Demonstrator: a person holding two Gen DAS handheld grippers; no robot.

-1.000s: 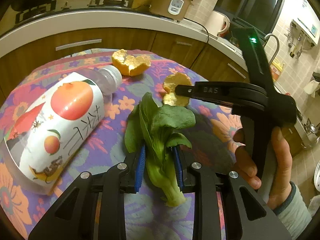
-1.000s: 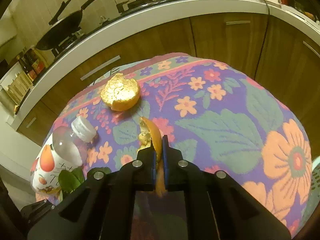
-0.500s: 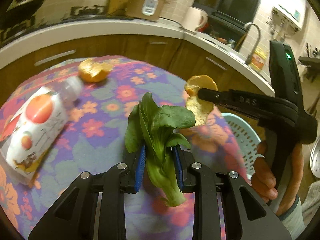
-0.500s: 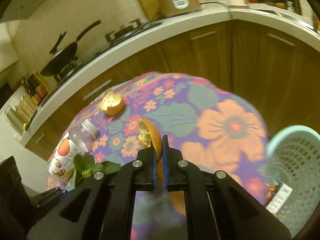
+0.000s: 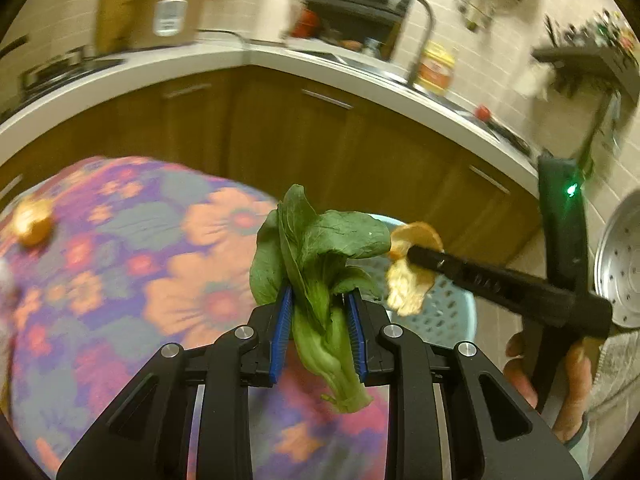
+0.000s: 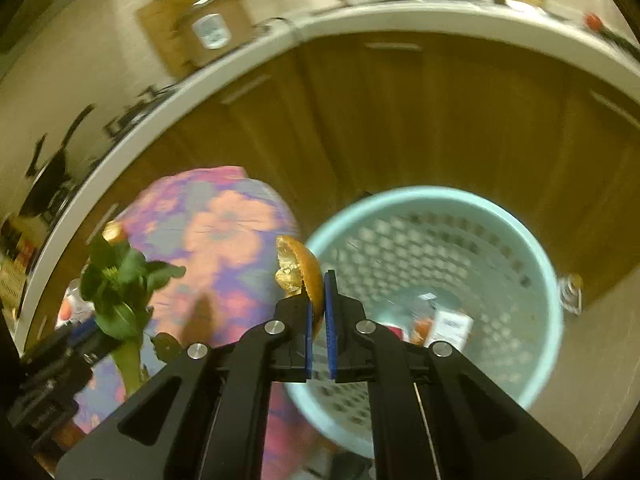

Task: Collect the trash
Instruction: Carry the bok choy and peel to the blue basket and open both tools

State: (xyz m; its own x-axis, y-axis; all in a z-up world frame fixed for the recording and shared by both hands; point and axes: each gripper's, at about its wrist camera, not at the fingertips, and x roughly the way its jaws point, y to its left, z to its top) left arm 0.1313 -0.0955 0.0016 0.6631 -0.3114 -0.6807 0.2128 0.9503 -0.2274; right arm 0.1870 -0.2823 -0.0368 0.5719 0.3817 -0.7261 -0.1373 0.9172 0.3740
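My left gripper is shut on a green leafy vegetable and holds it in the air over the table's right edge. My right gripper is shut on an orange peel and holds it above the near rim of a light blue trash basket. The basket holds some packaging. In the left wrist view the right gripper with the peel is just right of the vegetable, over the basket. The vegetable also shows in the right wrist view.
A floral cloth covers the round table. Another orange peel lies at the table's far left. Wooden cabinets and a white counter curve behind. A steel pan is at the right edge.
Both grippers have swung right, off the table toward the basket, each with its load. The bottle has left the left wrist view. The basket now fills the right wrist view.
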